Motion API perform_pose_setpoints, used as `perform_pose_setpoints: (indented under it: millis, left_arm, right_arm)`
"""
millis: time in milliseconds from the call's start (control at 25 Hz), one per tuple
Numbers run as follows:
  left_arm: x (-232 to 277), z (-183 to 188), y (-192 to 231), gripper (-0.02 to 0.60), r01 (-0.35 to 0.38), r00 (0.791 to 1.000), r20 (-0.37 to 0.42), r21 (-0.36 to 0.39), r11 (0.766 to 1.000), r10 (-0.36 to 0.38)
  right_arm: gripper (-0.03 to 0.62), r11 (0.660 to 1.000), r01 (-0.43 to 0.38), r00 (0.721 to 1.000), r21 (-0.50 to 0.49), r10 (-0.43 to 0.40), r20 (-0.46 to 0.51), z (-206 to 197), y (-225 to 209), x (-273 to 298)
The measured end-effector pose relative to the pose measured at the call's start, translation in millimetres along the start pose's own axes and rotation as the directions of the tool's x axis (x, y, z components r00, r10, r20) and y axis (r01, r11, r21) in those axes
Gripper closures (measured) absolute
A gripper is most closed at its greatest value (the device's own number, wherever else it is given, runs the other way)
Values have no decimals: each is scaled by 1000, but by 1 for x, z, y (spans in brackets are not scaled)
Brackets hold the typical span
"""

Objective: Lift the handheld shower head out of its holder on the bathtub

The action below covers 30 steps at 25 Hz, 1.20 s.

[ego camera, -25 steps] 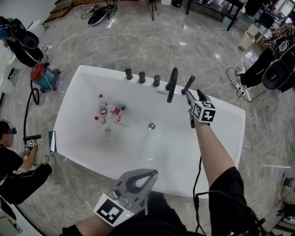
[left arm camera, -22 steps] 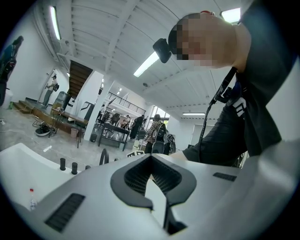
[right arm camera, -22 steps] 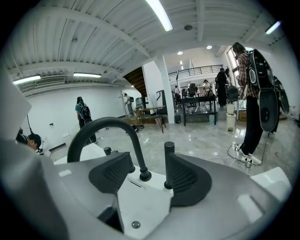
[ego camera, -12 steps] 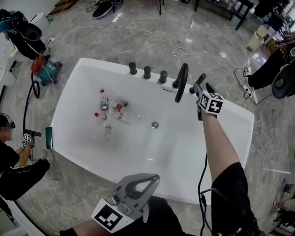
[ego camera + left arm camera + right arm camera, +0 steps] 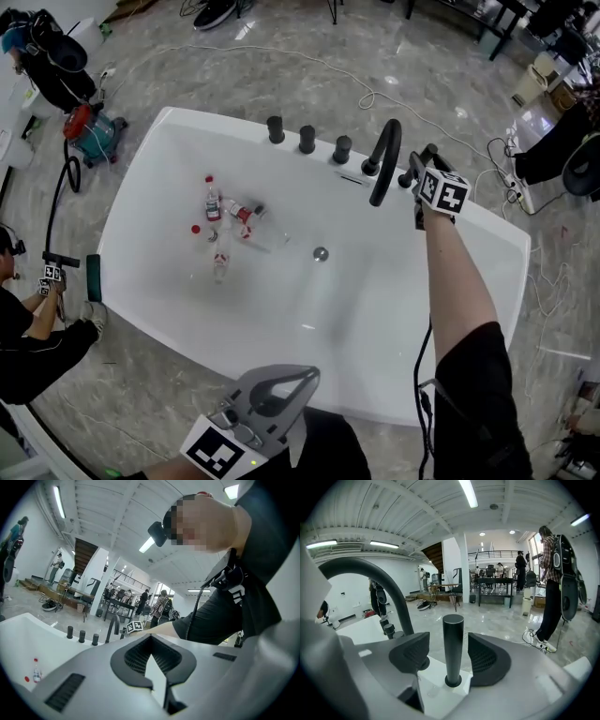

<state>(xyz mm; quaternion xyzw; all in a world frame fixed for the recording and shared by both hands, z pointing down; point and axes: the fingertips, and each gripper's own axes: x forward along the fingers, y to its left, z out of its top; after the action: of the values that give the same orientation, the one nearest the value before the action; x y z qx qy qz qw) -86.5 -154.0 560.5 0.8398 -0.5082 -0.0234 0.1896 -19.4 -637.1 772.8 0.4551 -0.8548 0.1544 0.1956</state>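
— Two tongs: how are they?
— My left gripper (image 5: 152, 660) is closed on nothing, near me. My right gripper (image 5: 449, 654) is spread around the handheld shower head (image 5: 453, 634), upright in its holder (image 5: 453, 682) on the bathtub's (image 5: 281, 309) far right rim.

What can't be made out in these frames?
- Right gripper view: the body of the right tongs hides the rim beside the holder of the shower head; no hose shows.
- Head view: the marker cube covers most of that handle, so its gap to the pads is unreadable.
- Head view: bottles in the bathtub are too small for labels.
- Left gripper view: the left tongs block the tub's near side.
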Motion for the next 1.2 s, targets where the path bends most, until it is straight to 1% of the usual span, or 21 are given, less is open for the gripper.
perform_pose_setpoints:
  millis: [120, 160, 240, 320, 480, 640, 760, 920, 1200]
  left_arm:
    - [-2, -3, 1, 581, -1, 1000, -4, 0, 1000, 1]
    - [-2, -4, 1, 581, -2, 1000, -5, -1, 1000, 2]
    - [-3, -6, 1, 581, -4, 1000, -8, -1, 1000, 4]
    - [-5, -8, 2, 581, -7, 1000, -11, -2, 1000, 7]
    - [-7, -12, 3, 581, -12, 1000, -16, -3, 1000, 12]
    - [-8, -11, 0, 581, -7, 1000, -10, 1, 1000, 7]
    - [-9, -3, -10, 581, 13, 1000, 5, 3, 1000, -13]
    - [-16, 10, -28, 581, 38, 999, 3, -2, 999, -38]
    - [-30, 38, -54, 581, 63, 998, 14, 12, 998, -64]
  right_arm:
    - [366, 999, 31, 1000, 22, -31, -5, -3, -6, 8]
    - [377, 999, 38, 999, 25, -38, -3, -4, -7, 10]
    - [432, 999, 52, 999, 14, -52, 5, -4, -9, 13]
    - [461, 998, 61, 998, -4, -61, 6, -4, -9, 13]
    - [461, 998, 67, 998, -14, -67, -1, -5, -9, 6]
    - [461, 998, 55, 998, -15, -54, 43, 7, -7, -13]
    - [461, 999, 44, 997, -22, -42, 64, 18, -3, -34]
    - [461, 999, 36, 997, -29, -34, 74, 26, 3, -68]
    - [461, 999, 34, 994, 3, -34, 108, 43, 9, -125]
